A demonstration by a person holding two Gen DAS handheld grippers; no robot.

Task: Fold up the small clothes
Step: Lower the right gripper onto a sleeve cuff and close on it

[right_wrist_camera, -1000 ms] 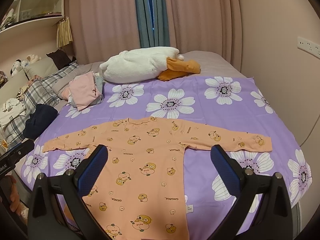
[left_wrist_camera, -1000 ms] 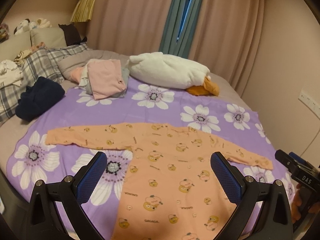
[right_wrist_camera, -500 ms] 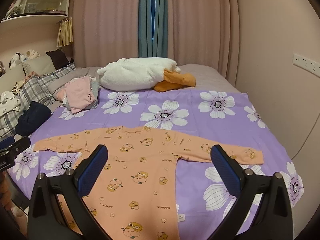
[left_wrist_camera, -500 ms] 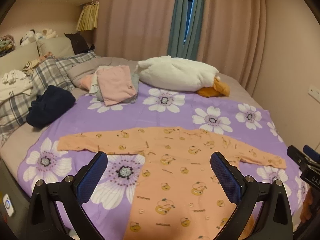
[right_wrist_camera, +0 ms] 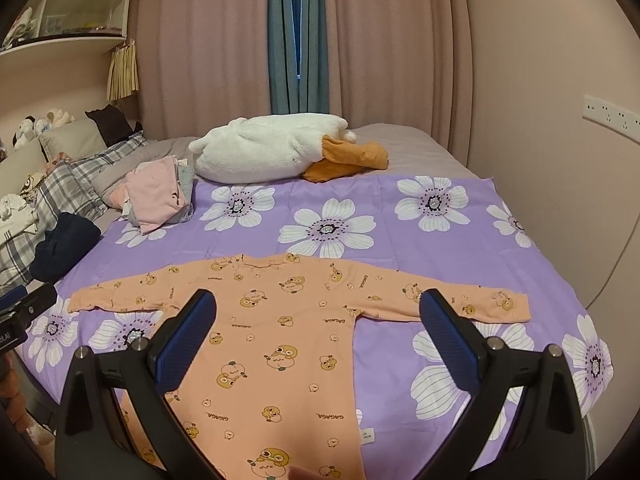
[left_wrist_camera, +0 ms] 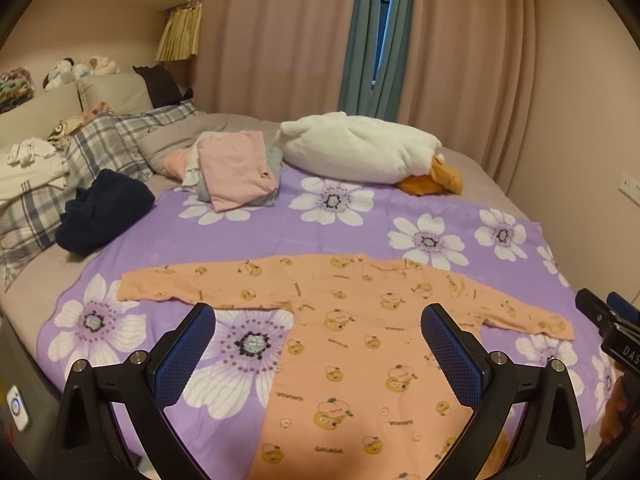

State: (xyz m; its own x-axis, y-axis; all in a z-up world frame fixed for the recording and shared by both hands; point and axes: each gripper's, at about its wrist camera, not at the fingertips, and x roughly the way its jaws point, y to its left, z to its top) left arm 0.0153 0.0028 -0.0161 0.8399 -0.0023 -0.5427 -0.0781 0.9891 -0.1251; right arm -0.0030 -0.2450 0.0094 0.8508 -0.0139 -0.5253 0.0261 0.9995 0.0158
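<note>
While both grippers hang above the near edge of the bed, the orange baby romper (left_wrist_camera: 360, 332) lies flat on the purple floral sheet (left_wrist_camera: 328, 232), front side up, both sleeves spread straight out to the sides, neckline pointing toward the white duck plush (left_wrist_camera: 360, 152). Print on it: small cartoon duck figures and "GAGAGA" text. A white care tag (right_wrist_camera: 366, 436) shows at its side seam in the right wrist view. Fabric looks smooth, only light creasing near the collar.

No real containers here (closest thing is the wall shelf (right_wrist_camera: 68, 40) past the headboard, contents too small to identify). A stack of folded clothes (left_wrist_camera: 236, 172), pink piece on top, sits on the sheet just beside the duck plush, on the pillow side. A dark navy garment (left_wrist_camera: 104, 212) lies bunched further from the plush, near the plaid pillows (left_wrist_camera: 108, 144).

Left gripper (left_wrist_camera: 318, 344): jaws wide apart, blue-padded fingers (left_wrist_camera: 184, 356) holding nothing, touching nothing; romper body and one sleeve sit in the gap in view. Right gripper (right_wrist_camera: 318, 340): same state, jaws fully spread, pads clear of the cloth, romper torso between them in view. Each gripper's body is visible at the edge of the other camera's view.
</note>
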